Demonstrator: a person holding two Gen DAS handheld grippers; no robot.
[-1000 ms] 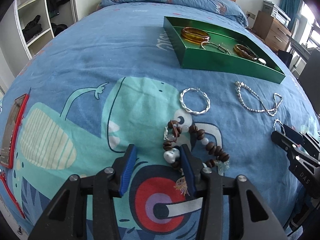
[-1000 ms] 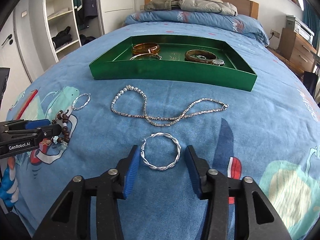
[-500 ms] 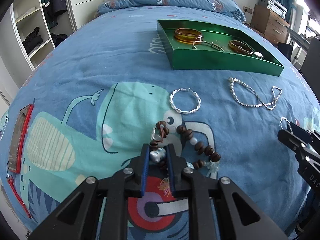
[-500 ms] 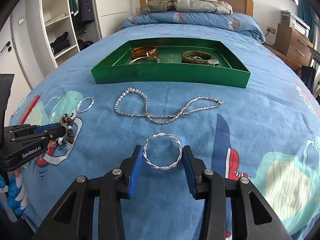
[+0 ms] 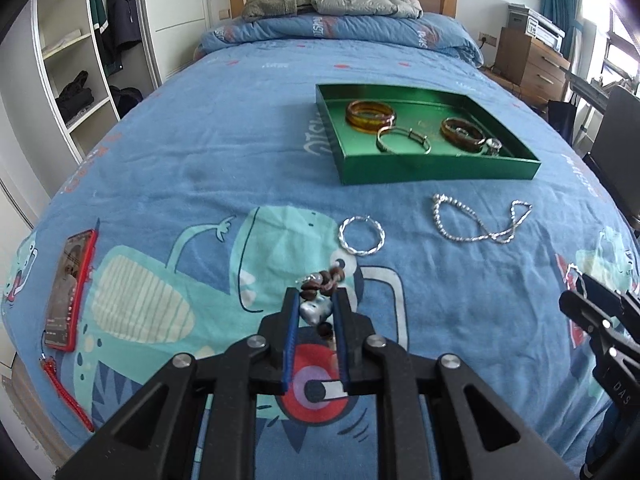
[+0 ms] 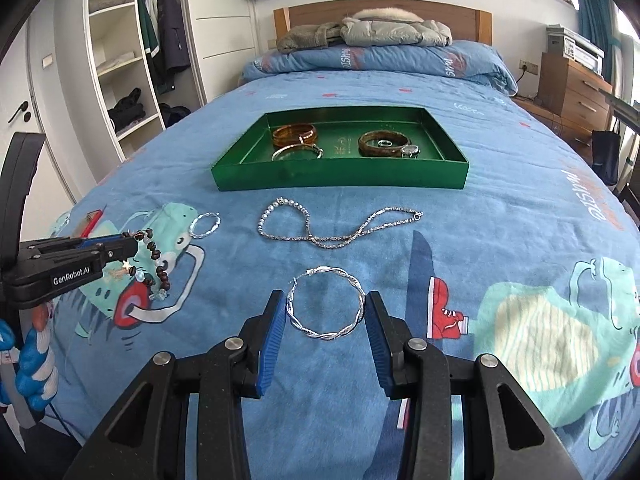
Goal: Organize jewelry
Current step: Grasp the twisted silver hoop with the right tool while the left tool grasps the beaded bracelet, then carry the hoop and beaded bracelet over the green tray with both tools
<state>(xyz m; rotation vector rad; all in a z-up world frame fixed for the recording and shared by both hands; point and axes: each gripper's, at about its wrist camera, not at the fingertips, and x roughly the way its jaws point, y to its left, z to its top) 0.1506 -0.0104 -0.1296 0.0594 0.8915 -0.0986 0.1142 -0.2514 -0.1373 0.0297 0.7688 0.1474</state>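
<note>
The bead bracelet (image 5: 320,300) is brown wood beads w/ a shiny silver lump & a few clear beads. The left gripper (image 5: 316,312) has its blue fingers (image 5: 291,336) shut tight on the silver lump. In the right cam the beads (image 6: 154,256) hang down from the left gripper (image 6: 120,250), up off the bed (image 5: 240,140).

The right gripper (image 6: 325,312) holds a twisted silver hoop (image 6: 326,304) btw its fingers (image 6: 272,336); both sides of the hoop touch the blue pads.

A 2nd silver hoop (image 5: 361,236) & a silver chain (image 5: 480,220) lie on the bed, near the green tray (image 5: 336,152). Inside the tray: amber bangles (image 5: 370,116), a thin silver bangle (image 5: 402,140), a brown bangle (image 5: 462,132), a small watch (image 5: 493,145).

A sec ago the left fingers were wide open around the beads, which lay flat on the bed. Now they're shut & the beads are lifted. The right hoop was on the bed too; now it's up a bit.
</note>
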